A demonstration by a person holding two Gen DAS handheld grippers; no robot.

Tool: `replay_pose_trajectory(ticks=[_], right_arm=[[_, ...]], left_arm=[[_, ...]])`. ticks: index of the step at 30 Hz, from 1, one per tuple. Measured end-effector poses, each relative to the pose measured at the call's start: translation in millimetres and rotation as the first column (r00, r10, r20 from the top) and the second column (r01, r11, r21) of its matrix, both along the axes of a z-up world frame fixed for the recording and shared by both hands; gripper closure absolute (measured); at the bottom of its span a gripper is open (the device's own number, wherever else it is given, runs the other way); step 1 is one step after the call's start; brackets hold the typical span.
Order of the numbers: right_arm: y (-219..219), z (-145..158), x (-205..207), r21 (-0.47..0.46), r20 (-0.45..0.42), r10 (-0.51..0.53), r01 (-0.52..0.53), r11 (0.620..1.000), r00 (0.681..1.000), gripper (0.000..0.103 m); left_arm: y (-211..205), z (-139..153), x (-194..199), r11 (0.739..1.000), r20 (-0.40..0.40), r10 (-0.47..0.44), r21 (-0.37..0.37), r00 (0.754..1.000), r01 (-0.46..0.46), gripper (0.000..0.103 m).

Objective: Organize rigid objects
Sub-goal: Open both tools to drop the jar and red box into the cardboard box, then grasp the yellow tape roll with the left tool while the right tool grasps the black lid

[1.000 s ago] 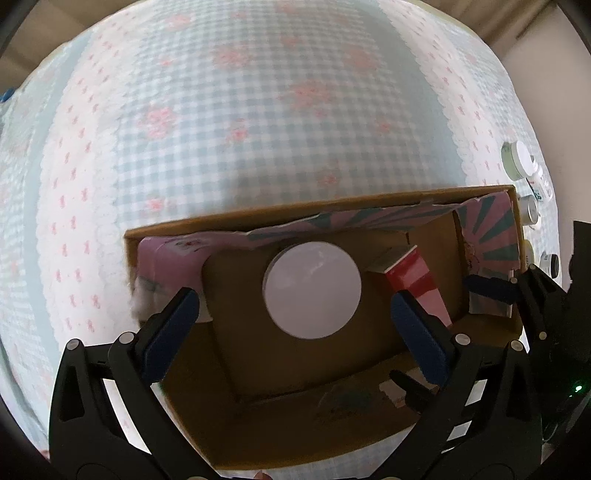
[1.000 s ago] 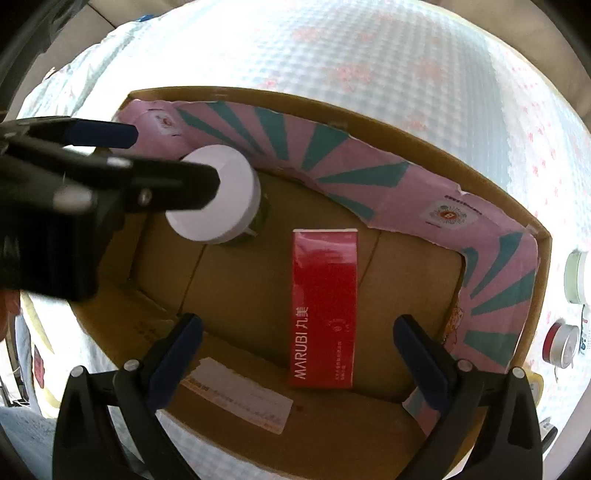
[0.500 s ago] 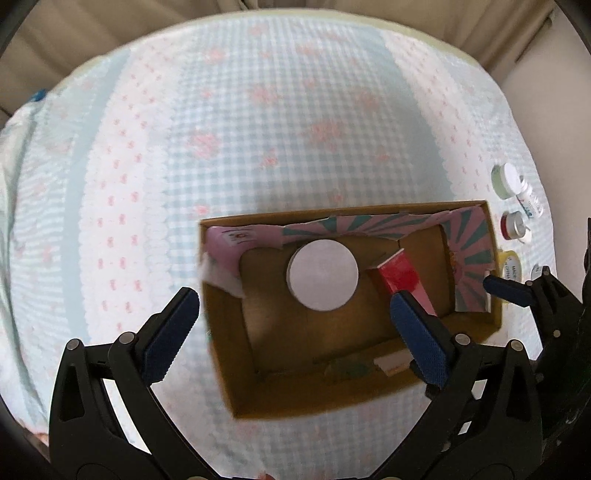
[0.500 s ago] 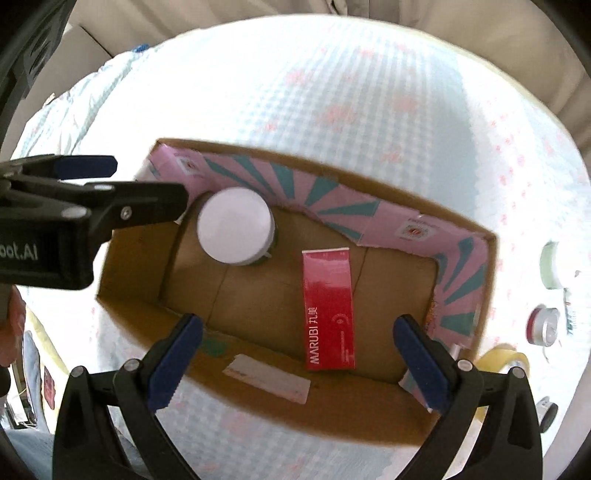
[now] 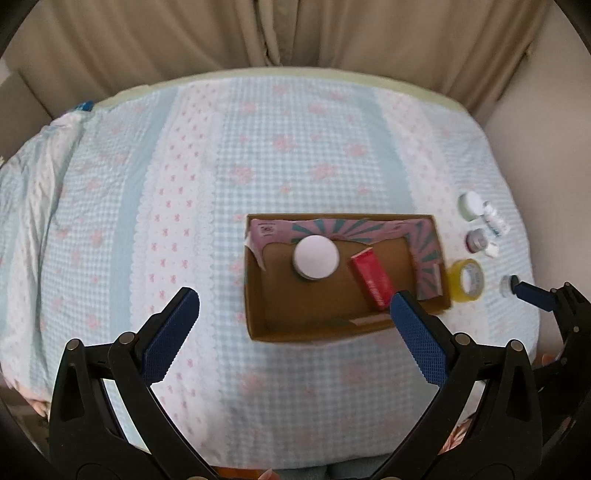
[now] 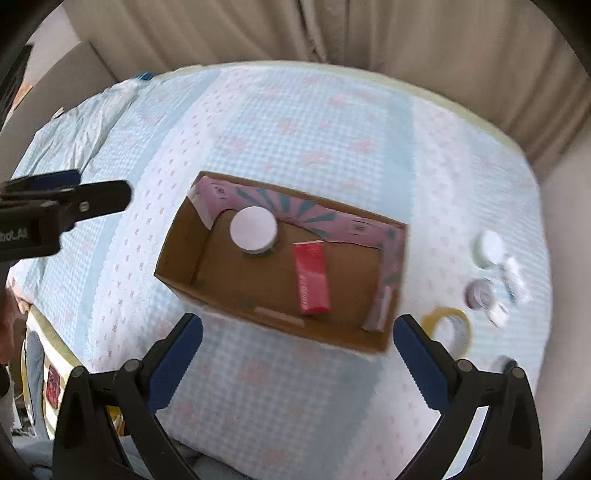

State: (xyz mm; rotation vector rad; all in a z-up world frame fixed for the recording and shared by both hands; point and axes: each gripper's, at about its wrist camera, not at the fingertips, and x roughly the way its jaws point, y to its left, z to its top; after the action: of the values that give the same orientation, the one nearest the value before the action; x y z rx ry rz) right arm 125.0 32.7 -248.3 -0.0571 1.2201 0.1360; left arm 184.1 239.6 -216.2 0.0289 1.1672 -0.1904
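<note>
An open cardboard box [image 5: 255, 295] [image 6: 177, 273] with a pink and teal lining sits on the bed. Inside it stand a white-lidded round jar [image 5: 316, 256] [image 6: 253, 229] and a flat red carton [image 5: 372, 282] [image 6: 312, 277]. Right of the box lie a yellow tape roll [image 5: 468, 279] [image 6: 451, 328], a green-rimmed jar [image 5: 469, 205] [image 6: 487, 248], a silver and red tin [image 5: 477, 240] [image 6: 479, 292] and small bottles [image 5: 495, 221]. My left gripper [image 5: 295, 310] hangs open high above the box's near side. My right gripper [image 6: 297, 341] is open too, above the box's near edge. Both are empty.
The bed [image 5: 184, 184] wears a pale blue gingham cover with pink flowers. Beige curtains [image 5: 295, 33] hang behind it, and a wall rises on the right. A small dark-capped jar [image 5: 509, 285] lies by the right gripper's finger at the bed's right edge.
Both grippers have pulled back and up from the box, so it looks much smaller and the whole bed and curtains come into view. The jar and red carton stay in the box.
</note>
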Motion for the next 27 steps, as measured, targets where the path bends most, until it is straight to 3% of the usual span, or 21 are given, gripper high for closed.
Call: replay_pose_trajectory(ticks=[8,11,15,21,27], right_arm=[[-70.1,57.8,-54.6,0.040,0.071,-0.203,0.201,0.979,0.977,0.000],[-103.0,66.9,-70.6,0.044,0.095,-0.268,0.265,0.963,0.959,0.000],[-149.7,70.3,-87.6,0.028,0.132,-0.281,0.279,0.960,0.951,0.000],[-226.5,61.5,-96.9,0.040,0.163,-0.225,0.222,0.974,0.961,0.000],[-289.7,36.7,-84.8,0.027,0.151,-0.184,0.182,0.983,0.971,0.000]], left_arm=[[-51.0,50.7,-52.7,0.999,0.107,-0.038,-0.007,0.993,0.039,0.000],[-84.9,61.3,-67.9,0.998,0.142,-0.062,0.005,0.988,0.062,0.000],[-136.9,68.0,-90.9,0.997,0.178,-0.079,0.012,0.981,0.078,0.000],[-218.7,50.9,-116.6,0.997,0.155,-0.070,-0.009,0.985,0.072,0.000],[-289.0,11.2,-121.6,0.997,0.062,-0.069,-0.033,0.996,0.071,0.000]])
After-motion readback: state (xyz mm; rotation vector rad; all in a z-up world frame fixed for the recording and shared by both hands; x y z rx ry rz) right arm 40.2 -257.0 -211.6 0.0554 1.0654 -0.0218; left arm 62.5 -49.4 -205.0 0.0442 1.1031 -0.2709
